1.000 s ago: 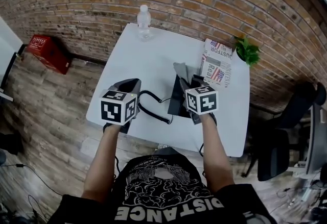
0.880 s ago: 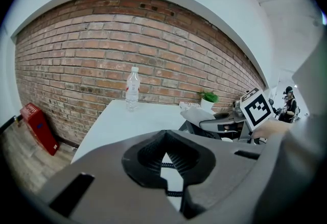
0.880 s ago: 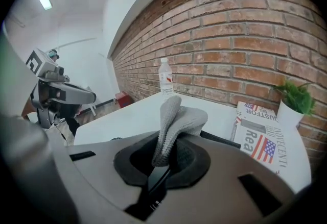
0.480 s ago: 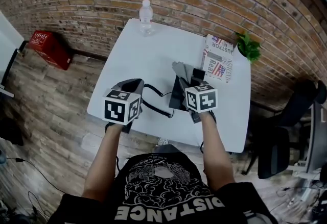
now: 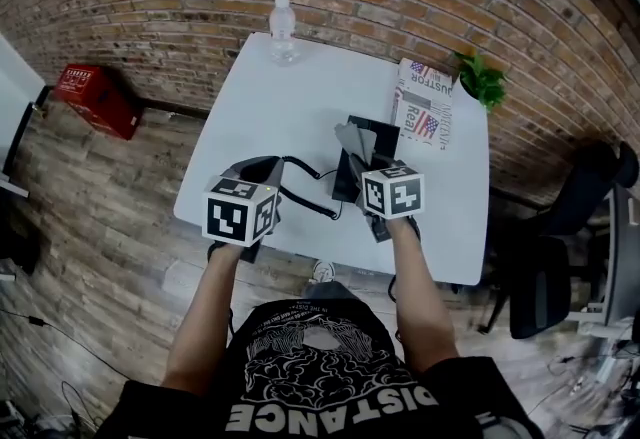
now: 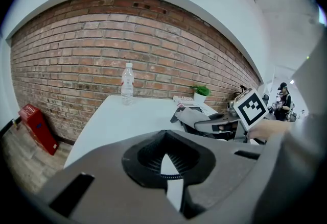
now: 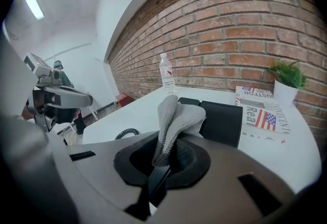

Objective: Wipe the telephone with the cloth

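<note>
The right gripper [image 7: 158, 173] is clamped low on the cloth [image 7: 176, 116], which stands up in a loose fold just short of the telephone [image 7: 220, 121]. The left gripper [image 6: 171, 179] has only a thin slit between its jaws, with nothing seen in it, and hangs well to the left of the telephone. The coiled cord [image 7: 125, 133] trails left from the telephone. A hard wipe could likely tug the cloth free, or shove the telephone along, since nothing steadies it.
</note>
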Tool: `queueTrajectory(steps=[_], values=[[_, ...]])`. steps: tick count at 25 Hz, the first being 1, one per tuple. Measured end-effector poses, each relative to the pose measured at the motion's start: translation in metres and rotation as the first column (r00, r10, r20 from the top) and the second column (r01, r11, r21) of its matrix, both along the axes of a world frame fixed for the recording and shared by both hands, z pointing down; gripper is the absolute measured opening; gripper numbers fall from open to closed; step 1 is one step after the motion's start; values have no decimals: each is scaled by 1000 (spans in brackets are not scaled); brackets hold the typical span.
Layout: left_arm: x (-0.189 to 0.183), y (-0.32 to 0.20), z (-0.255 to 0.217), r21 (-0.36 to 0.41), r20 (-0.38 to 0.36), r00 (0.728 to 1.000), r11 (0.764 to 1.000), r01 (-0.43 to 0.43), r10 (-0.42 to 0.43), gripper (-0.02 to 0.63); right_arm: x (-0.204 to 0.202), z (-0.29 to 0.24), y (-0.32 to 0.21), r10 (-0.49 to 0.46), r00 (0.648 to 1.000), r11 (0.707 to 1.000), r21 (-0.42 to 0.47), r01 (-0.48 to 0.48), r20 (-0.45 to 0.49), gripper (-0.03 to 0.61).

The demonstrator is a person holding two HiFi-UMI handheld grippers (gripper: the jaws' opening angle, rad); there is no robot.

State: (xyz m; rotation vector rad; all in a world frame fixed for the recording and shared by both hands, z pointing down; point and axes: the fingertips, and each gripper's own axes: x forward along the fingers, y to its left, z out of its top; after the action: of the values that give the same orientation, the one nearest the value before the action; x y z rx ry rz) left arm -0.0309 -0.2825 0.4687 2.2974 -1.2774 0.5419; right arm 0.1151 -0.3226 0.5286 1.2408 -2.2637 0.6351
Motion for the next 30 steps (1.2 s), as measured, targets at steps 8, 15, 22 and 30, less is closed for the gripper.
queueTrajectory(steps=[8,15,22,30], values=[[-4,14,-1,-7,-8,1000,1000,-8,8,6,-4,12,19,8,1000,999,-34,-8,0,11],[-10,27,2,-11,-7,1000,1000,-8,8,5,-7,20,34,13,1000,998,-55,-13,-3,11],[-12,38,3,-18,-10,1000,1000,-14,14,6,-11,28,51,13,1000,997,-79,-13,-6,12],[-13,51,5,-25,-5,999,999,-32,32,6,-16,36,69,14,1000,994,-105,-14,-2,11]])
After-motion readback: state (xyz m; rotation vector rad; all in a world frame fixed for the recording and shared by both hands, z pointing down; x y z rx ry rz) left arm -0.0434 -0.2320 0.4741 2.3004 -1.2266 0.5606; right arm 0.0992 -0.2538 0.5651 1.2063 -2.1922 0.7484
